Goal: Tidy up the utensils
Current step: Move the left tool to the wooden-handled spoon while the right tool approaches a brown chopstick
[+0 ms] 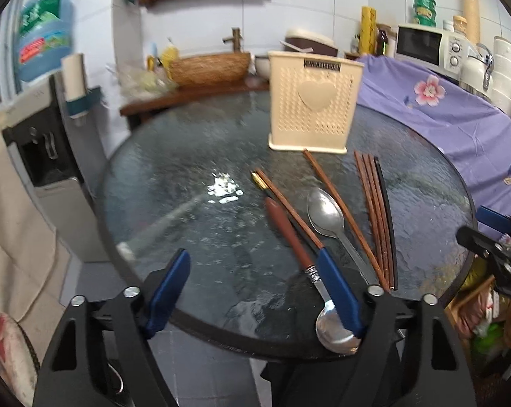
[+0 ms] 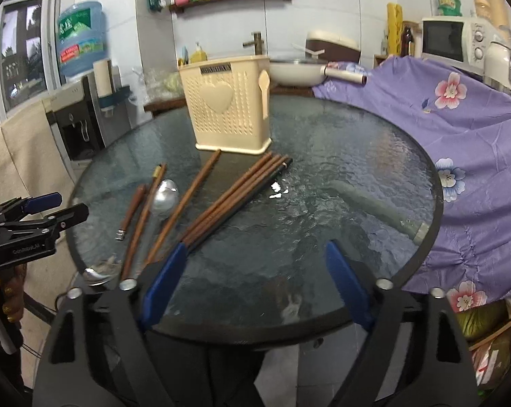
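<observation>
A cream utensil holder with a heart [image 1: 314, 107] [image 2: 229, 105] stands upright at the back of the round glass table [image 1: 187, 176] [image 2: 340, 176]. In front of it lie several brown chopsticks [image 1: 377, 217] [image 2: 235, 193], a steel spoon [image 1: 326, 215] [image 2: 165, 196] and a wooden-handled spoon [image 1: 289, 234] [image 2: 131, 210]. My left gripper [image 1: 255, 288] is open above the table's near edge, its right finger over the wooden-handled spoon. My right gripper [image 2: 255, 278] is open and empty, its left finger beside the chopstick bundle's near ends.
A purple floral cloth [image 1: 458, 115] [image 2: 458, 142] covers the surface right of the table. A water dispenser [image 1: 48, 156] [image 2: 82, 125] stands to the left. A sink counter with a basket [image 1: 209, 68], a pan [image 2: 296, 71] and a microwave [image 2: 455, 39] lie behind.
</observation>
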